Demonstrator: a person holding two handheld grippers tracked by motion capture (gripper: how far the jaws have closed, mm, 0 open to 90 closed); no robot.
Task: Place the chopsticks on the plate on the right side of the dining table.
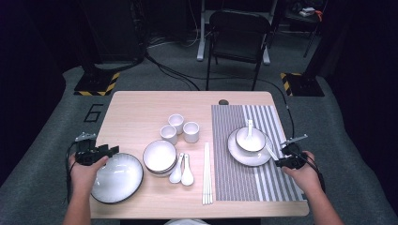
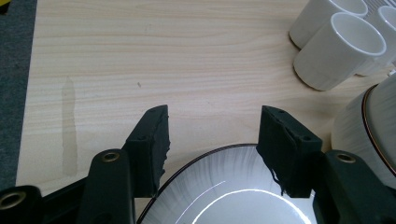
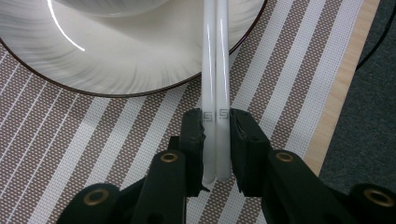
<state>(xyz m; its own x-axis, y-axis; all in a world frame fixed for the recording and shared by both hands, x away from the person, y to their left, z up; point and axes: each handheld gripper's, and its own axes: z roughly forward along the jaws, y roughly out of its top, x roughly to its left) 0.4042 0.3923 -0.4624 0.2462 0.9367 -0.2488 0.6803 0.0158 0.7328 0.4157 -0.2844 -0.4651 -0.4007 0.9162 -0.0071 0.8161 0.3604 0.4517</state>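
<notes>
On the striped placemat [image 1: 244,183] a bowl [image 1: 250,139] holding a soup spoon [image 1: 249,125] sits in a plate [image 1: 247,154]. The right gripper [image 3: 216,140] has its jaws closed on a pair of white chopsticks [image 3: 215,70] that lie across that plate's rim, near the surface's right edge. The left gripper [image 2: 212,140] hangs with jaws wide apart and empty over the far rim of the large plate [image 1: 117,178] at the left front corner, with bare wood [image 2: 163,60] beyond it.

Your left palm covers the plate's [image 2: 233,186] near rim. The chopsticks' [image 3: 215,93] far ends run off frame; their printed mark is too small to read.
</notes>
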